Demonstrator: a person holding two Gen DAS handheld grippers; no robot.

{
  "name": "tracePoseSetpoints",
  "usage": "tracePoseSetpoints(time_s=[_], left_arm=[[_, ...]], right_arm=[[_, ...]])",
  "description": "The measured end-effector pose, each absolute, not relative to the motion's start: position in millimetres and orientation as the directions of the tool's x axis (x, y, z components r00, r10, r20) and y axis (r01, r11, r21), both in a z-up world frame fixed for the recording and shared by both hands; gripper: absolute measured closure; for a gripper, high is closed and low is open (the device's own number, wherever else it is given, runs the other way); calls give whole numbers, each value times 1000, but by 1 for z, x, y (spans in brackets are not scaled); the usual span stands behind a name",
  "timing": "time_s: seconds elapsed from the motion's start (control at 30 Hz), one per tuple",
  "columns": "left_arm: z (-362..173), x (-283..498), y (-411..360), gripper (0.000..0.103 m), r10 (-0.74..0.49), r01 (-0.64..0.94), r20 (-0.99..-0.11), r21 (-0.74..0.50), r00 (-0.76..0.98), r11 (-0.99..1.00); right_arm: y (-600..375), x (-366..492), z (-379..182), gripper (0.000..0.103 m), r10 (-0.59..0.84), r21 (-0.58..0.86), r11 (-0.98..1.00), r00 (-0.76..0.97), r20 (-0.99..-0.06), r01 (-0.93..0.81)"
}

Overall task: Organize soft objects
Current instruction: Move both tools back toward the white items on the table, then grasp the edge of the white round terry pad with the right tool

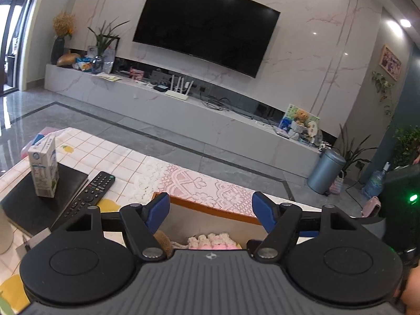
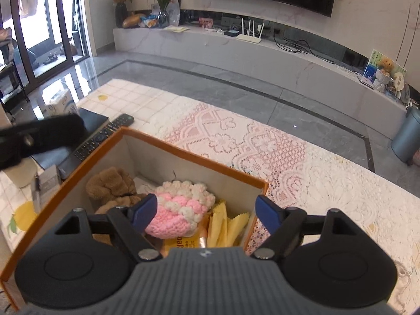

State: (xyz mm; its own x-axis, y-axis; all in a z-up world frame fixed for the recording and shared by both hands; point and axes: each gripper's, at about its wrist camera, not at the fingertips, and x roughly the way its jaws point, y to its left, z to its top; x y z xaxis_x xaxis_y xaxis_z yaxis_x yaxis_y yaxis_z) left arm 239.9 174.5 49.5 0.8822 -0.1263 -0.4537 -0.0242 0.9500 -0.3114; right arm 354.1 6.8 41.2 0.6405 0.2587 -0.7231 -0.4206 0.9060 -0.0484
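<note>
Both tongs, left (image 1: 210, 211) and right (image 2: 205, 214), gape wide and hold nothing above the orange-rimmed box (image 2: 199, 161). Inside lie a pink crochet toy (image 2: 181, 210) and, at 9 o'clock, a brown plush (image 2: 111, 185). Lace-covered surface (image 2: 262, 144) spreads at 12 o'clock.

Knobbly crocheted yarn toy (image 2: 181, 210) in matt cardboard box (image 2: 199, 161); lace cloth (image 2: 236, 139); glossy floor (image 2: 210, 68).

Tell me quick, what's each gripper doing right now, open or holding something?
Left gripper: open, holding nothing.
Right gripper: open, empty, above the pink crochet piece in the box.
</note>
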Motion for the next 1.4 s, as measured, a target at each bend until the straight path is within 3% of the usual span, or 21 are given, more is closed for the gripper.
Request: tracePoseSetpoints(time_s=[0.33,0.43,0.67,1.0,1.23,1.4], left_arm=[[58,222,136,19,-274,115,-460,-344,845,932],[64,209,111,19,-287,170,-441,-286,850,943],[62,190,52,19,-389,290,-458,-273,799,917],[38,175,-8,19,-397,367,-517,-164,759,916],[20,166,-39,19,-347,385,-541,-47,766,922],[13,160,-61,19,-335,415,-552,22,763,909]], right_arm=[[-42,319,77,22,237,-82,919,705,-668,-386],[-80,304,83,22,191,-103,935,724,-662,-340],[-181,244,86,19,43,-157,972,786,-617,-176],[-267,199,52,19,-58,-112,994,802,-594,-11],[-273,202,21,19,-158,-241,970,791,-590,14],[-267,220,-6,19,-142,-259,965,769,-623,-32]])
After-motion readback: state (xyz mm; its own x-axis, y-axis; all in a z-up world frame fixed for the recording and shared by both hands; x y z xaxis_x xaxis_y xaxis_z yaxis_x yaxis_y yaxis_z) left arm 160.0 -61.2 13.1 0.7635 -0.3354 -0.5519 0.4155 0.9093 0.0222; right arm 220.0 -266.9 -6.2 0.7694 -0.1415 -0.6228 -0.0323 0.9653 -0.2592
